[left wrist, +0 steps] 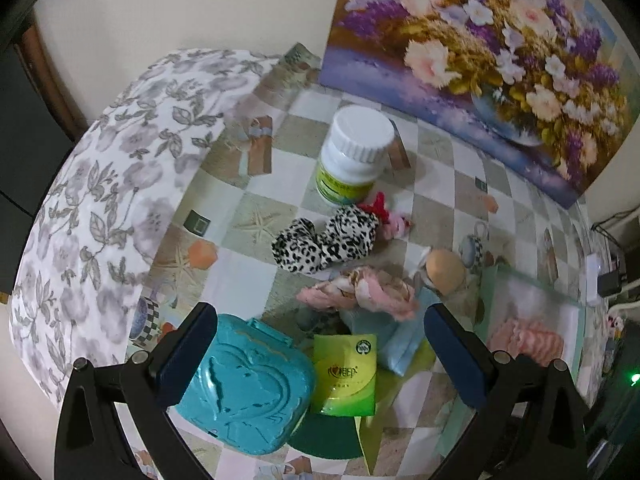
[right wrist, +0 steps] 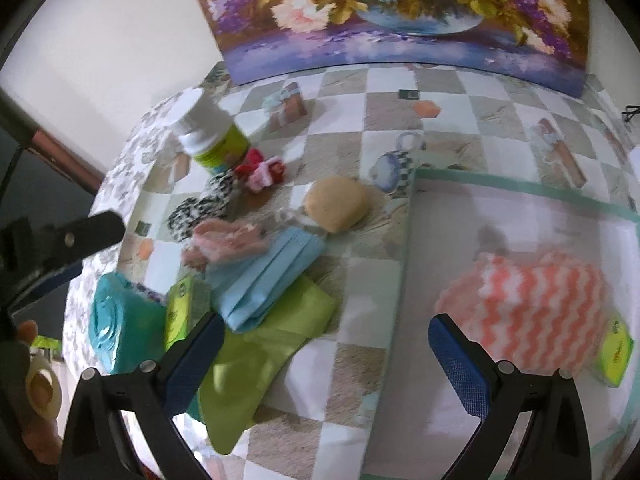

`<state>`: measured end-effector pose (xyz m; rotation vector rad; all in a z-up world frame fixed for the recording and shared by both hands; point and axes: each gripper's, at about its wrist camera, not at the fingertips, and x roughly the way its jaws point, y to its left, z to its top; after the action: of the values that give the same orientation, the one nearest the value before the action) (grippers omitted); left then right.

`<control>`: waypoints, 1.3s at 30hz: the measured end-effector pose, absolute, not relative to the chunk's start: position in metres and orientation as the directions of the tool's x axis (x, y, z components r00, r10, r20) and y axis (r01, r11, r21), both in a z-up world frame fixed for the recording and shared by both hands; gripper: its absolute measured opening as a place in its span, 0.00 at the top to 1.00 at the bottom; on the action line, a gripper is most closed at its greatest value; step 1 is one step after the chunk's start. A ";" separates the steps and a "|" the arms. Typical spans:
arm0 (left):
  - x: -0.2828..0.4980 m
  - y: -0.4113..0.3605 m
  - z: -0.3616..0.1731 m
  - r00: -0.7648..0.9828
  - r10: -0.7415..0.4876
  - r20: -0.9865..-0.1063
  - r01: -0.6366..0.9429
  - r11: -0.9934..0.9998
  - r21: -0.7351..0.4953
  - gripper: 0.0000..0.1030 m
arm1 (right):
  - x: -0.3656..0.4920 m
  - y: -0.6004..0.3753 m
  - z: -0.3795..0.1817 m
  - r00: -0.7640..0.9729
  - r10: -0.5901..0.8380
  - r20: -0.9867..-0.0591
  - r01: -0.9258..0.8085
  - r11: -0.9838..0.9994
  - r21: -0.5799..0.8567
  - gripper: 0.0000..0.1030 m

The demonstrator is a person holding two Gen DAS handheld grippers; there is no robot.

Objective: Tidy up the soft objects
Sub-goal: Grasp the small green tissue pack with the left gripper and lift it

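Note:
Soft things lie heaped on the checked tablecloth: a leopard-print scrunchie [left wrist: 326, 240] [right wrist: 200, 208], a red and pink scrunchie [left wrist: 386, 210] [right wrist: 262, 172], a pink frilly cloth [left wrist: 368, 292] [right wrist: 230, 240], a blue face mask [left wrist: 396, 340] [right wrist: 268, 276] and a tan sponge [left wrist: 444, 270] [right wrist: 336, 204]. A white tray [right wrist: 436, 216] [left wrist: 490, 292] holds a coral zigzag cloth [right wrist: 532, 304] [left wrist: 528, 342]. My left gripper [left wrist: 320, 360] hovers open above a green tissue pack [left wrist: 346, 372]. My right gripper [right wrist: 326, 360] is open over the tray's left edge, empty.
A teal heart-embossed case [left wrist: 244, 384] [right wrist: 120, 324], a white pill bottle [left wrist: 354, 152] [right wrist: 212, 132] and a lime green cloth [right wrist: 264, 352] share the table. A flower painting [left wrist: 488, 48] leans on the wall behind. A floral cushion [left wrist: 104, 200] bounds the left side.

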<state>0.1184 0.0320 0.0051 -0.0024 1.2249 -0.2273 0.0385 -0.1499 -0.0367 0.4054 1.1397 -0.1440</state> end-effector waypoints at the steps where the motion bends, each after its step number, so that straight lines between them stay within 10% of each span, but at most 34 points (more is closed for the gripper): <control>1: 0.119 0.030 0.004 0.305 -0.175 -0.936 0.180 0.976 -0.124 0.00 | 0.038 -0.152 -0.035 0.419 0.087 -0.904 0.319 0.918 0.237 0.00; 34: 0.146 -0.053 -0.081 -0.104 0.183 -0.978 0.607 0.790 0.083 0.20 | 0.018 -0.216 -0.010 0.504 0.130 -0.854 0.433 0.818 0.380 0.00; 39: 0.141 -0.055 -0.081 -0.120 0.139 -0.983 0.601 0.799 0.039 0.40 | 0.017 -0.217 -0.010 0.509 0.131 -0.851 0.437 0.812 0.387 0.00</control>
<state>0.1408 -0.0554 -0.0811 0.5887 1.6709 -0.4350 0.0173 -0.2169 -0.0097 0.6223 1.0371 -0.1995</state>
